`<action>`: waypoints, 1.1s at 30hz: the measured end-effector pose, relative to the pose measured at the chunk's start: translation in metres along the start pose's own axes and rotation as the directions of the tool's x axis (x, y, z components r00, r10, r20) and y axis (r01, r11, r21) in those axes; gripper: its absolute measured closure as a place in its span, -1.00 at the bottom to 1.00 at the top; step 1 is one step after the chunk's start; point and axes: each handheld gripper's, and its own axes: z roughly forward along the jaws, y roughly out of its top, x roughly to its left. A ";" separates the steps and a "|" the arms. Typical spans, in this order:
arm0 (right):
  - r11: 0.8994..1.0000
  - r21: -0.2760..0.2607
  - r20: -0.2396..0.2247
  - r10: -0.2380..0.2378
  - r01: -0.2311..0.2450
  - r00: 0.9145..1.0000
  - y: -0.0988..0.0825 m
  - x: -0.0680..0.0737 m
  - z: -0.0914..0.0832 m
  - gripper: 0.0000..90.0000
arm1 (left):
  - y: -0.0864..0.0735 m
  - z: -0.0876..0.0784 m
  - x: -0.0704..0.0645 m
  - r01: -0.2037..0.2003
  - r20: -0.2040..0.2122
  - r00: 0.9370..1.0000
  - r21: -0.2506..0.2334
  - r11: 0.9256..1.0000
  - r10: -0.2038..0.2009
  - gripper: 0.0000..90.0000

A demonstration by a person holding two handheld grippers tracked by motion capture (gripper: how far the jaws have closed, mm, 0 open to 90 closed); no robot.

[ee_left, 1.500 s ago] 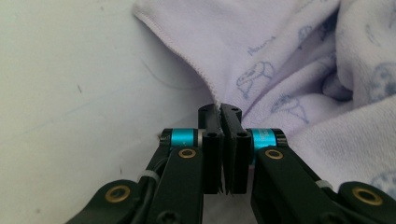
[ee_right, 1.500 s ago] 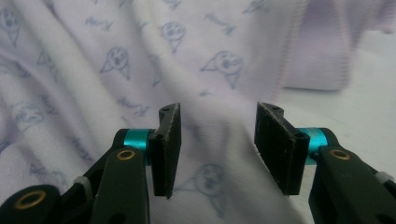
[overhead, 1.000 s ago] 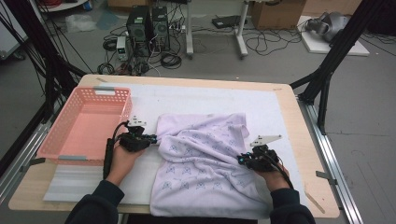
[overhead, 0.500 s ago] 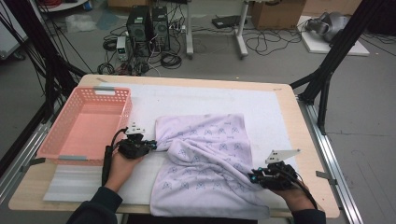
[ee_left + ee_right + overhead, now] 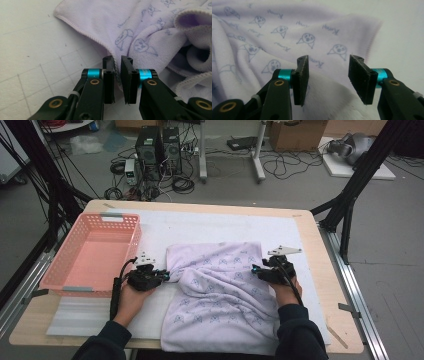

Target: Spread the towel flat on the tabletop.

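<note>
**Supervisor:** Report the towel's position and the state of the fold.

**Operator:** I see the lilac towel (image 5: 220, 295) on the white mat (image 5: 210, 227), reaching from mid-table to the near edge. It lies rumpled, with loose ridges across its middle. I judge the fold barely begun: no clean crease is set and no edges are aligned.

**Supervisor:** Gripper status?

**Operator:** My left gripper (image 5: 117, 72) sits at the towel's left edge. Its jaws stand a narrow gap apart and have just been opening; the hem runs between them, but the pads do not seem to press it. My right gripper (image 5: 328, 75) is over the towel's right edge, jaws about half open after just opening, holding nothing.

**Supervisor:** Remaining work?

**Operator:** Flatten, fold, then probably place it in the pink basket (image 5: 65, 265) at the table's left edge.
</note>
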 end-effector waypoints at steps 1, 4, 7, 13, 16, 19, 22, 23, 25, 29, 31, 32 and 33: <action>1.000 0.018 0.005 -0.011 0.011 1.000 0.000 0.000 0.005 0.12 | 0.000 0.000 0.000 0.002 0.001 1.000 -0.002 1.000 -0.002 0.80; 0.996 0.085 -0.009 -0.021 0.021 1.000 -0.003 0.001 0.019 0.23 | -0.001 0.001 0.000 0.004 0.002 1.000 0.003 1.000 -0.004 0.80; 0.995 0.104 -0.067 0.012 -0.005 0.998 -0.005 -0.001 0.021 0.67 | -0.001 0.001 -0.001 0.007 0.002 1.000 0.000 1.000 -0.007 0.81; 0.988 0.144 -0.127 -0.044 0.062 0.991 -0.010 0.005 0.007 0.89 | -0.002 0.000 0.000 0.012 0.008 1.000 -0.003 1.000 -0.012 0.82; 0.987 0.148 -0.149 -0.040 0.062 0.988 -0.021 0.005 -0.005 0.89 | -0.002 0.000 0.000 0.011 0.014 1.000 -0.003 1.000 -0.011 0.82; 0.986 0.154 -0.179 -0.035 0.063 0.983 -0.030 0.008 -0.014 0.89 | -0.002 -0.001 -0.002 0.001 0.024 1.000 -0.007 1.000 0.000 0.82; 0.985 0.168 -0.215 -0.011 0.048 0.977 -0.034 0.009 -0.019 0.84 | -0.002 -0.002 -0.001 0.002 0.032 0.999 -0.011 1.000 -0.002 0.82; 0.984 0.170 -0.217 -0.014 0.052 0.976 -0.033 0.009 -0.020 0.76 | -0.002 -0.002 -0.001 0.004 0.033 0.999 -0.010 1.000 -0.004 0.82; 0.986 0.156 -0.202 -0.023 0.055 0.979 -0.028 0.009 -0.022 0.44 | -0.002 -0.001 -0.002 0.006 0.037 0.999 -0.012 1.000 -0.006 0.82; 0.998 0.043 -0.123 -0.029 0.035 0.992 -0.012 0.002 -0.026 0.22 | -0.002 0.001 -0.003 -0.003 0.038 0.999 -0.007 1.000 0.003 0.82; 1.000 0.000 -0.052 -0.018 0.018 0.998 -0.003 -0.007 -0.025 0.22 | -0.002 0.001 -0.003 -0.005 0.036 0.999 -0.007 1.000 0.005 0.82; 1.000 -0.012 -0.014 -0.007 0.007 1.000 0.001 -0.012 -0.024 0.22 | -0.002 0.001 -0.003 -0.002 0.038 0.999 -0.011 1.000 0.003 0.81; 1.000 -0.025 0.014 0.015 -0.014 1.000 0.006 -0.018 -0.022 0.22 | -0.002 0.001 -0.003 0.001 0.039 0.999 -0.012 1.000 0.000 0.81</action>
